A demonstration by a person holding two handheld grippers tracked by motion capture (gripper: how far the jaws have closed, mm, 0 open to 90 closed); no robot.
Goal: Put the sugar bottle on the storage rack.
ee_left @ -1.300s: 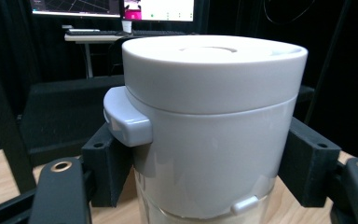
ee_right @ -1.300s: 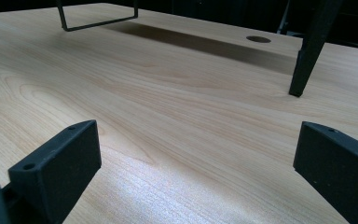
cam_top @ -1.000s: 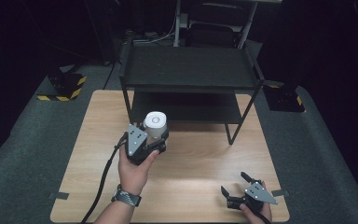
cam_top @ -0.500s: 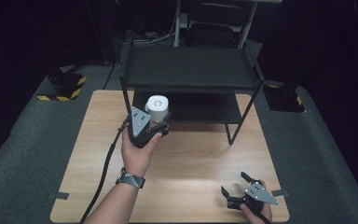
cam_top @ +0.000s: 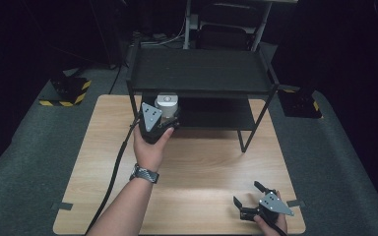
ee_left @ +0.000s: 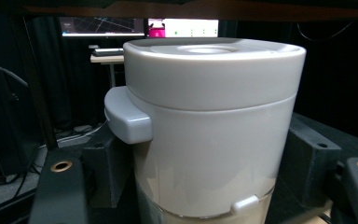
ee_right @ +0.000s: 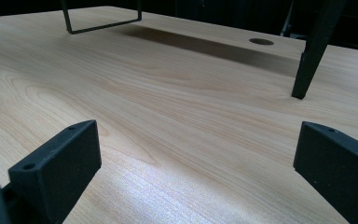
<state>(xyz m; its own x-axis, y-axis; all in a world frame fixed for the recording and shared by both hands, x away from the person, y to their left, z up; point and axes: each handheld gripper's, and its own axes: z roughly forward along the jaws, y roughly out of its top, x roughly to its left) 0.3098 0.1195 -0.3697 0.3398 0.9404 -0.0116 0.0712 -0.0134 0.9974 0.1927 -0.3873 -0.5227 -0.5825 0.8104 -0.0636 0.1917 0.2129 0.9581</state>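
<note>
Left hand-held gripper (cam_top: 163, 120) clamped on a white canister (cam_top: 167, 104), jaws pressing its sides, at the left front edge of the black shelf rack (cam_top: 199, 73) on the table (cam_top: 202, 162). Canister upright, capped by a white lid (ee_left: 213, 70) with a small side tab; a clear band along the bottom of its wall, contents impossible to make out. Held just at the mouth of the rack's lower shelf (cam_top: 216, 115), under the top shelf, whose underside crosses the top of the left gripper view. Whether the base rests on the lower shelf or hangs above it: cannot tell.

Left hand (cam_top: 150, 147) reaching forward from the near edge, forearm stretched over the table, a dark watch (cam_top: 144, 173) at the wrist, cable trailing back along the left side.

Right hand-held gripper (cam_top: 248, 206) low at the near right corner of the table, jaws spread wide with nothing between them, bare wood grain ahead in the right gripper view, a rack leg (ee_right: 314, 49) at the far right. Right hand (cam_top: 270, 223) cut off by the bottom edge of the high view.

Surroundings beyond the rack dark and hard to read.
</note>
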